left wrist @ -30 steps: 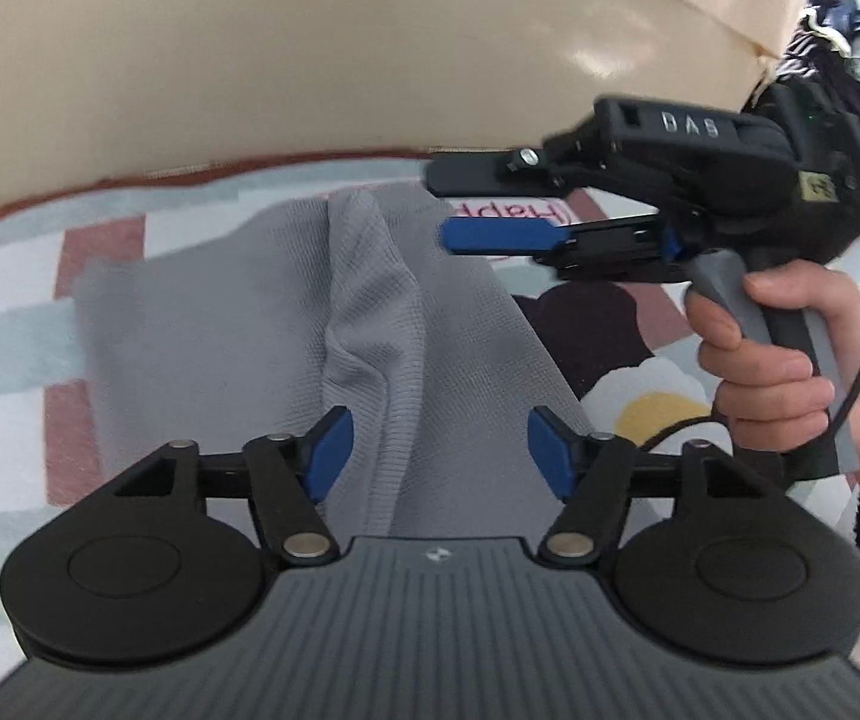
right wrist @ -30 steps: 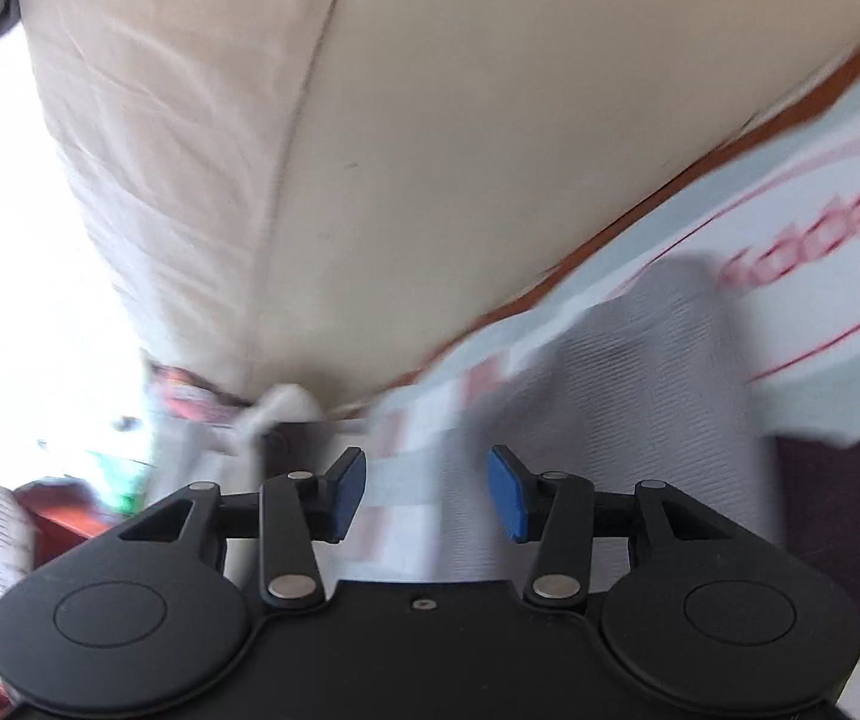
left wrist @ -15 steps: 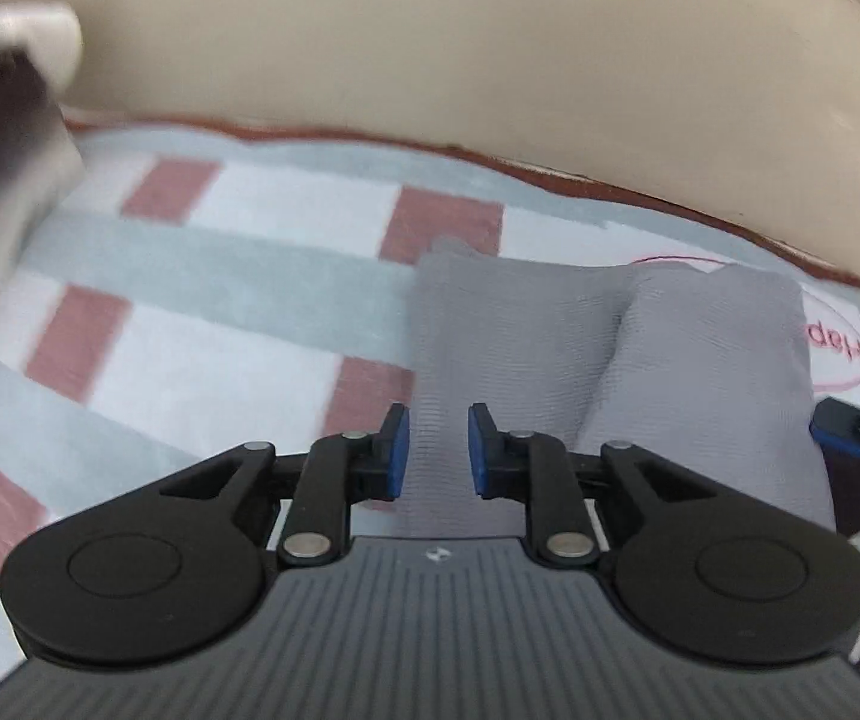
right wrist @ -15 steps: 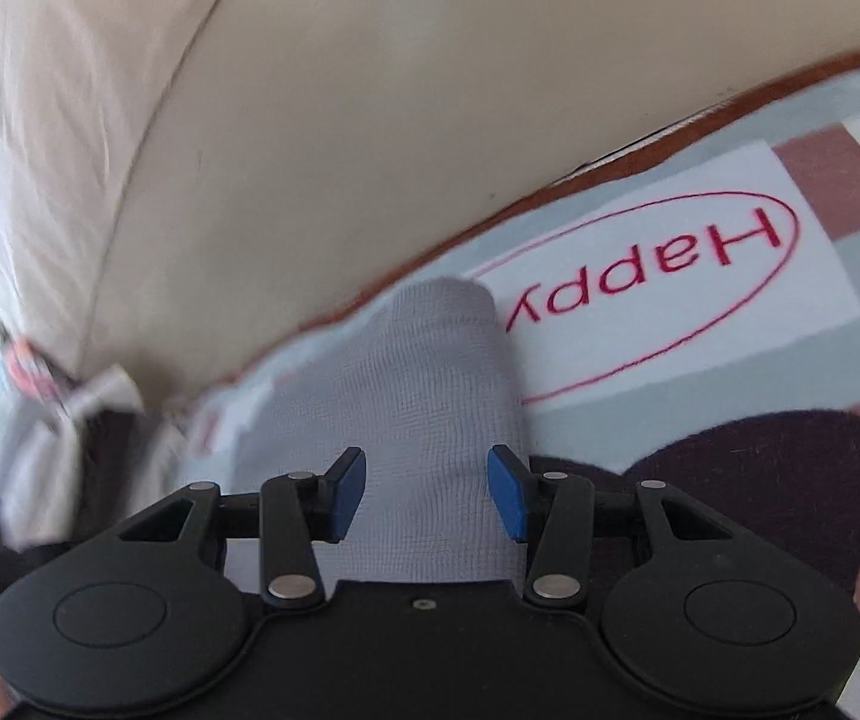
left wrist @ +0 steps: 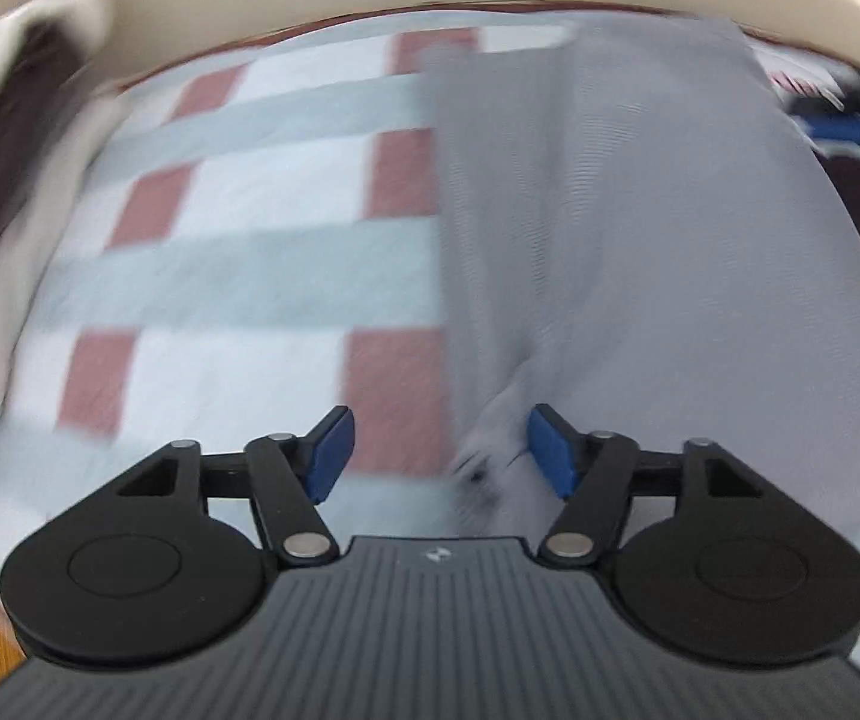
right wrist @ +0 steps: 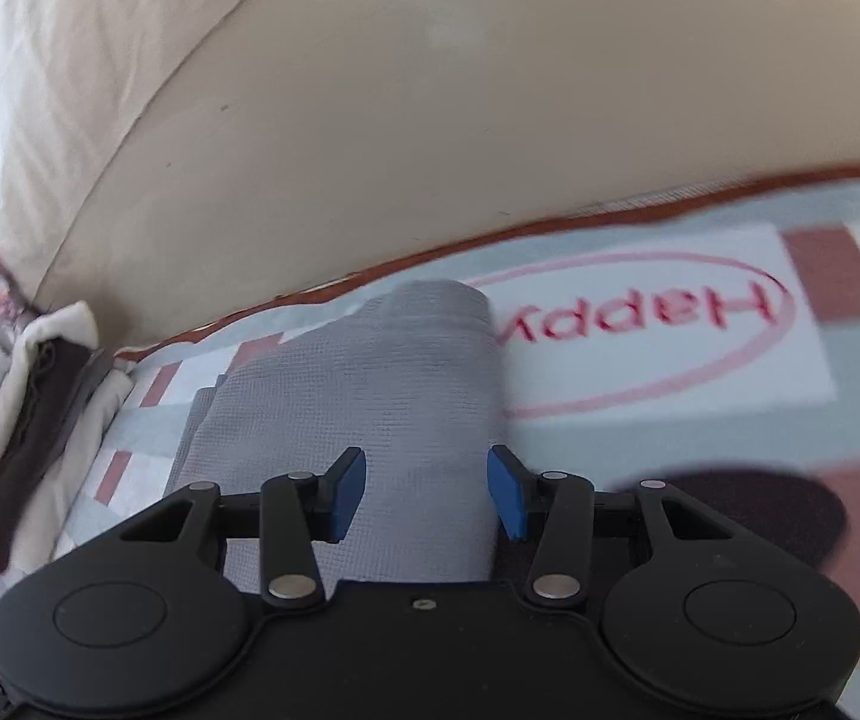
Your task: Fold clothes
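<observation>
**Two Grippers Apart Over One Grey Garment**

Two sets of blue pads stood parted when we looked. In the left wrist view the left gripper (left wrist: 437, 453) filled the lower part of the frame, its jaws spread wide; they had just been opening. Between them we saw checked bedding on the left and a rumpled corner of the grey garment (left wrist: 640, 240) on the right. That corner lay close against the right-hand pad (left wrist: 553, 453), but the picture was smeared by motion and we could not tell whether cloth and pad touched. Neither pad pressed on the fabric. The garment ran from the lower centre up to the upper right of the frame, lying on the checked blanket (left wrist: 238, 300) of white, pale green and rust squares.

In the right wrist view the right gripper (right wrist: 426, 495) sat at lower centre with its jaws about half spread. The garment passed under and between them as a folded grey strip reaching toward the middle of the frame, and we saw a clear gap on each side, so nothing was clamped. To the right of the strip the blanket showed a red oval with the word "Happy" (right wrist: 646, 312), upside down. A beige cushion (right wrist: 430, 90) filled the upper half, and a stack of folded cloth (right wrist: 28, 414) stood at the left edge.
</observation>
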{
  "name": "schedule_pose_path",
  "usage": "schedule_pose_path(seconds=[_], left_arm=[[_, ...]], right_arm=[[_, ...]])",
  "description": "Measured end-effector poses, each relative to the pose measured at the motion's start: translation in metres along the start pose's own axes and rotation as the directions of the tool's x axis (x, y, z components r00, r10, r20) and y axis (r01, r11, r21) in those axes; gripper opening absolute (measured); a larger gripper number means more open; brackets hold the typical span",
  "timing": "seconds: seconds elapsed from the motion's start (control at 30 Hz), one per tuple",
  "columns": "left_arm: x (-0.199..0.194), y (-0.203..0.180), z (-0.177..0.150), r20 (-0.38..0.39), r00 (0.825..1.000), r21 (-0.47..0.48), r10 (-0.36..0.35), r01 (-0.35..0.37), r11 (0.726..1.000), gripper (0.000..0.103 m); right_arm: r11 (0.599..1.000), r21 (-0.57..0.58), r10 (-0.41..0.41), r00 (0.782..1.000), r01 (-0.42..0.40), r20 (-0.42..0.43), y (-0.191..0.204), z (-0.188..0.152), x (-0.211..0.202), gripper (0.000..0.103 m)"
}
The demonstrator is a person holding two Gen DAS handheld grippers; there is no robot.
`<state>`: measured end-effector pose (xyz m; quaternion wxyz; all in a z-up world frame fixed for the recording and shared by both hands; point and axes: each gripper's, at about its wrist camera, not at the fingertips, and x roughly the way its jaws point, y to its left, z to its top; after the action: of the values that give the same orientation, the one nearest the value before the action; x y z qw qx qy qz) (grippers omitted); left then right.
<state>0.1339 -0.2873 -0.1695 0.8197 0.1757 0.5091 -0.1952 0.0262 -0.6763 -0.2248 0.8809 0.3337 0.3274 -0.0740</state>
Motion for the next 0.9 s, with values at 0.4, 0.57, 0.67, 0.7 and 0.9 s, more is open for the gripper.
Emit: schedule_pose_path(seconds=[0.4, 0.57, 0.67, 0.7, 0.9], left_arm=[[-0.053, -0.019, -0.027, 0.129, 0.992, -0.007, 0.006, -0.005, 1.000, 0.065], [-0.062, -0.023, -0.038, 0.202, 0.979, 0.026, 0.033, -0.039, 0.999, 0.069], [-0.070, -0.025, -0.044, 0.236, 0.970, 0.037, -0.066, 0.058, 0.998, 0.069], [-0.072, -0.027, -0.046, 0.246, 0.965, 0.052, -0.095, 0.085, 0.995, 0.069], [-0.071, -0.047, -0.043, 0.234, 0.967, 0.124, -0.103, 0.075, 0.989, 0.070]], right_arm=[[0.982, 0.184, 0.005, 0.971, 0.040, -0.240, 0.001, -0.030, -0.070, 0.053], [0.953, 0.300, 0.031, 0.975, 0.037, -0.218, -0.009, -0.073, -0.099, 0.053], [0.937, 0.349, 0.095, 0.958, 0.006, -0.270, -0.015, -0.088, -0.095, 0.053], [0.931, 0.364, 0.111, 0.946, 0.007, -0.303, -0.017, -0.092, -0.089, 0.053], [0.917, 0.398, 0.157, 0.904, 0.016, -0.398, -0.024, -0.103, -0.058, 0.054]])
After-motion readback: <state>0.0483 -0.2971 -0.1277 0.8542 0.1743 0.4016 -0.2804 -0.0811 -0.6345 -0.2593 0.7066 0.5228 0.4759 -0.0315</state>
